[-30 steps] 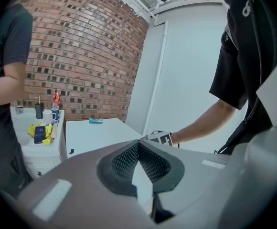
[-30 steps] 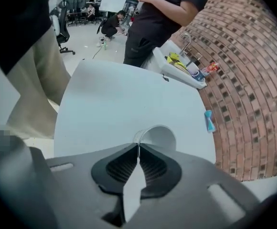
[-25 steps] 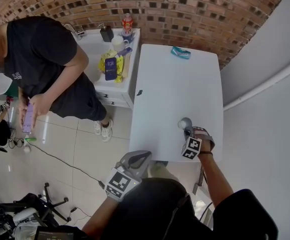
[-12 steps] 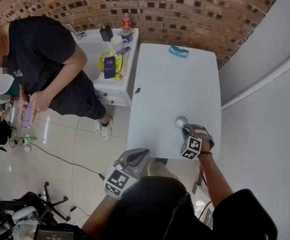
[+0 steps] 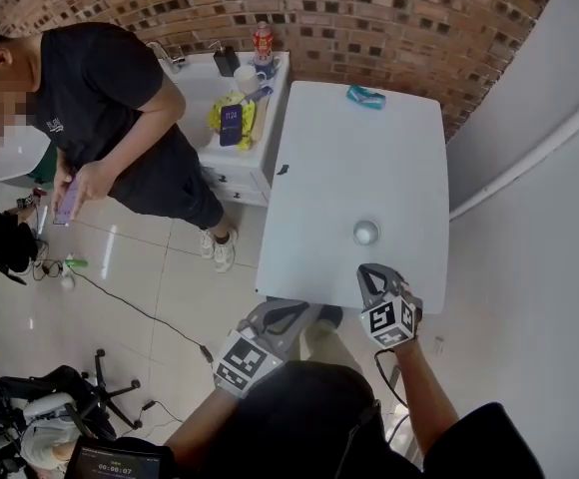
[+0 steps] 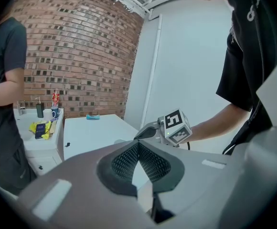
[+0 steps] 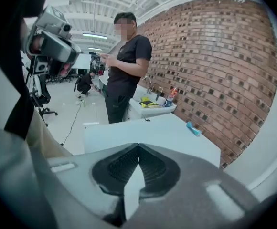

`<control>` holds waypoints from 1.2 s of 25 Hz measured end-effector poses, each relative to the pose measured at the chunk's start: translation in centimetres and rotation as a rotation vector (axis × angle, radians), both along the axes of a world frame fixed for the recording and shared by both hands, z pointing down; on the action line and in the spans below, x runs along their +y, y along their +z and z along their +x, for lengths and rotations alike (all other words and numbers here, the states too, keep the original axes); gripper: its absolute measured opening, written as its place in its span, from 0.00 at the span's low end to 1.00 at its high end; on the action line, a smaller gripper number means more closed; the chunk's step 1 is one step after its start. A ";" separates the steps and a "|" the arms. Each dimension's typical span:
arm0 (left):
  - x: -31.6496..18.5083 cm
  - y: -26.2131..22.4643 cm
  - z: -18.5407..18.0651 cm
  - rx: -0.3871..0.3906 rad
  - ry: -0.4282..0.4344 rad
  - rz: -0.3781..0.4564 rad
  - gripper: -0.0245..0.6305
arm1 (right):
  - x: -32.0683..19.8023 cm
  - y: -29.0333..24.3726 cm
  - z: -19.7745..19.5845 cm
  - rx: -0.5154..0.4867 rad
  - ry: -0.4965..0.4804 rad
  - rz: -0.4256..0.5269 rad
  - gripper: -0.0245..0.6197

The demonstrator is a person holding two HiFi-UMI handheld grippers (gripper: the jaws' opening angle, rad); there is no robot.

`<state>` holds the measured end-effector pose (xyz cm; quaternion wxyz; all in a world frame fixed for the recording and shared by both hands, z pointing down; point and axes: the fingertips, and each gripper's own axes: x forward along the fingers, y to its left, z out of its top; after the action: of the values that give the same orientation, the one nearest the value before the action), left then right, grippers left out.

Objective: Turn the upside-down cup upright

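A small grey cup (image 5: 366, 233) stands alone on the white table (image 5: 339, 168), near its front right; from above I see it as a round rim. My right gripper (image 5: 366, 271) hangs at the table's near edge, a short way from the cup, shut with nothing in it. In the right gripper view its jaws meet over the tabletop (image 7: 153, 128). My left gripper (image 5: 295, 310) is low at the table's near left corner, shut and empty. The left gripper view shows the right gripper (image 6: 146, 132) ahead of its closed jaws.
A teal object (image 5: 366, 96) lies at the table's far end and a small dark item (image 5: 283, 170) at its left edge. A white counter (image 5: 232, 118) with bottles, a mug and yellow things adjoins on the left. A person (image 5: 100, 98) stands there, looking at a phone. A brick wall (image 5: 369, 18) rises behind.
My right gripper has let go of the cup and drawn back to the table's near edge. The cup now stands by itself. The left gripper has barely moved.
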<state>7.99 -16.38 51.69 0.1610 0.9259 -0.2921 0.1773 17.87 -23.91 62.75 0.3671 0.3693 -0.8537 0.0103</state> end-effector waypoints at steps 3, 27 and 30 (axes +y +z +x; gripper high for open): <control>1.4 0.0 0.2 -0.008 0.025 0.014 0.06 | 2.7 -1.8 -1.2 -0.061 0.004 0.017 0.03; 24.2 -0.5 -12.7 0.080 0.162 0.068 0.06 | 29.7 -12.4 -15.5 -0.300 0.161 0.140 0.03; 26.5 -1.3 -13.6 0.115 0.157 0.083 0.06 | 32.8 -13.1 -16.7 -0.308 0.161 0.139 0.03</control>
<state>-5.63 10.09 50.43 0.1249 0.9605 -0.2160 0.1236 1.21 8.90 49.68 0.2037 0.4551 -0.8660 0.0370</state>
